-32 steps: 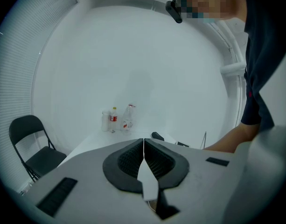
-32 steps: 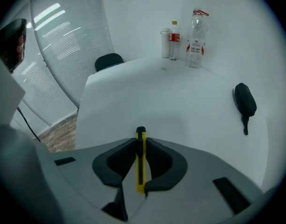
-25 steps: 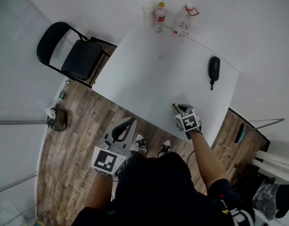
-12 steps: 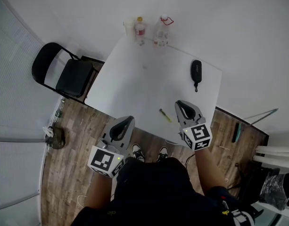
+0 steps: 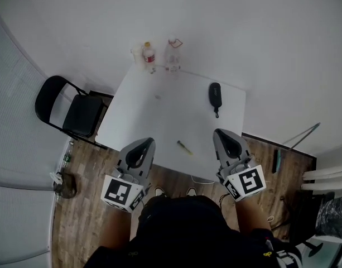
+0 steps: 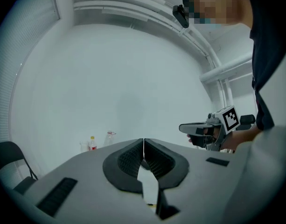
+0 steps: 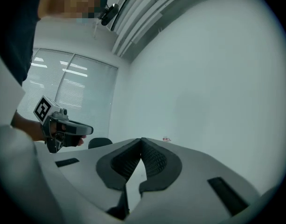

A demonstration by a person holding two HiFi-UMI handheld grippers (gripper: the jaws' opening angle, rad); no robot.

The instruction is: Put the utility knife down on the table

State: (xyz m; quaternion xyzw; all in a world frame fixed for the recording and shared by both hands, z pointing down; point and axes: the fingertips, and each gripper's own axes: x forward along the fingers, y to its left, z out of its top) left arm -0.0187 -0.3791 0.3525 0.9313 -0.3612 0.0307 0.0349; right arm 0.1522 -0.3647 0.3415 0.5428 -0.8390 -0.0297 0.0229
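Lying on desk (image 5: 159,113) btw your left gripper (image 5: 146,143) & right gripper (image 5: 221,133): utility knife (image 5: 184,147); all fingers closed, holding nothing.

We see the utility knife (image 5: 184,147) only as a thin sliver, too small to show its blade. The left tool (image 5: 144,146) and right tool (image 5: 222,135) cover parts of the worktop's (image 5: 159,113) near edge.

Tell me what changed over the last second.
The right gripper let go of the utility knife and drew back toward the person; the knife now lies alone on the table, near its front edge. The left gripper stayed off the table, fingers together and empty; the black case and bottles stayed put.
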